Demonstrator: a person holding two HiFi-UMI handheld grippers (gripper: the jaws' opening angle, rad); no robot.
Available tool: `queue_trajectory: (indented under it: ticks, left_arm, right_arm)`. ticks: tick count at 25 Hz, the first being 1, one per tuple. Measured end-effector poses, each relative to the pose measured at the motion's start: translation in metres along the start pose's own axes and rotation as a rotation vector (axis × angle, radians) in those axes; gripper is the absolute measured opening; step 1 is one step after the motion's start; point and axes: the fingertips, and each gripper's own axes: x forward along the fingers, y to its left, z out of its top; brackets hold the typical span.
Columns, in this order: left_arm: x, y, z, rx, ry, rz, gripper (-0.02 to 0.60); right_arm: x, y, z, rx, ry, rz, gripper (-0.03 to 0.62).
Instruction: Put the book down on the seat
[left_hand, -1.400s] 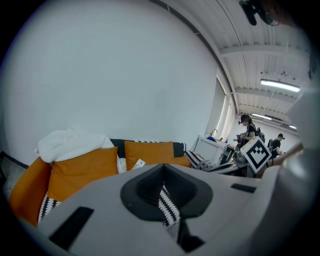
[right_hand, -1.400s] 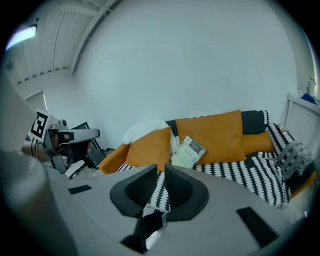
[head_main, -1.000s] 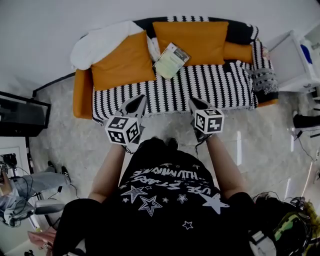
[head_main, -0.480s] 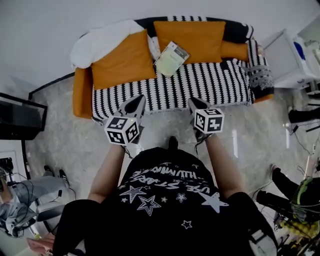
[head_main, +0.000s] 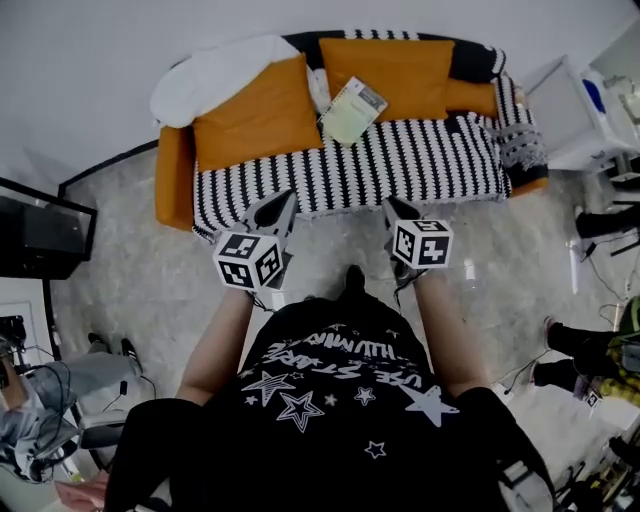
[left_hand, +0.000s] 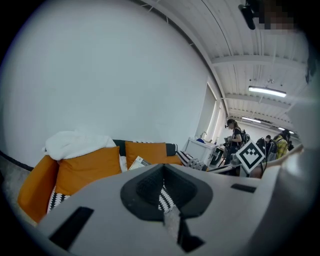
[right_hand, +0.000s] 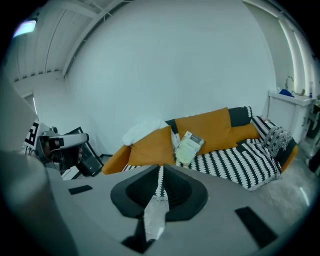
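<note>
The person wears a black T-shirt (head_main: 340, 395) with white stars; left gripper (head_main: 283, 199) and right gripper (head_main: 393, 206) bear black-and-white cubes (head_main: 248, 260).

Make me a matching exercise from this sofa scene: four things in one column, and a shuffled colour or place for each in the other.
Things:
1. book
2. blanket
3. back cushion
4. seat cover

Descriptions:
A. black and white stripes
B. propped between the two big cushions
C. orange
D. white, heaped on the sofa's backrest

Pairs: 1-B, 2-D, 3-C, 4-A
</note>
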Motion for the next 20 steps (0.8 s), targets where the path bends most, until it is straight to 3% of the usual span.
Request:
queue_trajectory:
  ticks: [8,20]
  left_arm:
    - [-0.017,-0.007,-0.007,0.021,0.019,-0.036,0.008]
    - [-0.025,-0.007,0.008,0.029,-0.008,-0.091,0.008]
  right_arm:
    - [-0.020,0.022,-0.004,-0.023,-0.029,-0.034,0.041]
    - [-0.046,0.043,0.030,-0.113,-0.197,-0.165,0.041]
